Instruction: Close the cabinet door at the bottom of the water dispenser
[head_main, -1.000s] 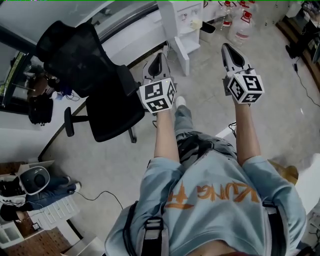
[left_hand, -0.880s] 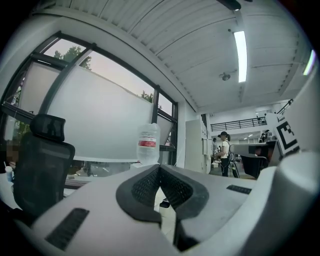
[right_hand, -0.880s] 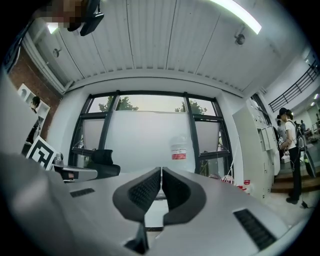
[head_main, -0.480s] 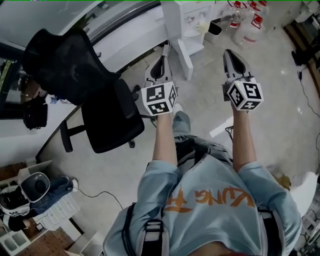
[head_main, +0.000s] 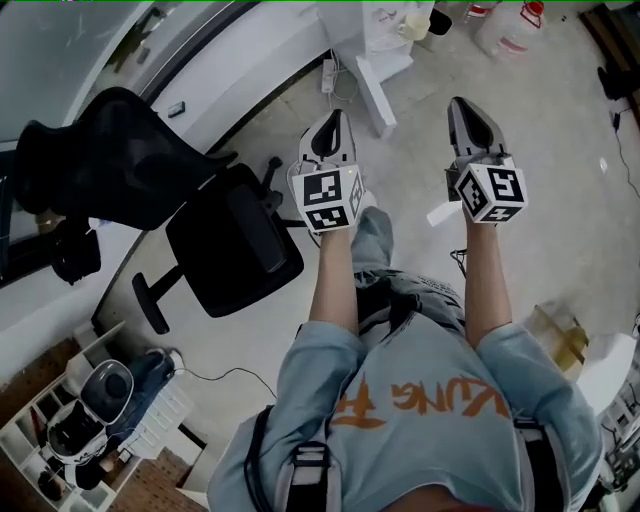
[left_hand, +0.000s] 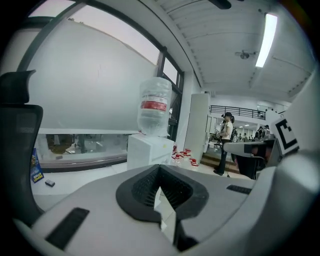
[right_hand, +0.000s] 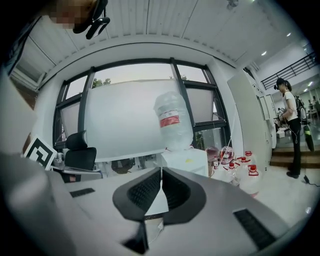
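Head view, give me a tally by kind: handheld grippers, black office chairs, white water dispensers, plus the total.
Grippers: 2, the left gripper and the right gripper
Black office chair: 1
White water dispenser: 1
Total: 4

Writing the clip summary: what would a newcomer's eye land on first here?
The left gripper and right gripper, each with a marker cube, are held out ahead, jaws together on nothing. Ahead of both stands the white water dispenser with its upturned bottle; a black office chair sits at the left.
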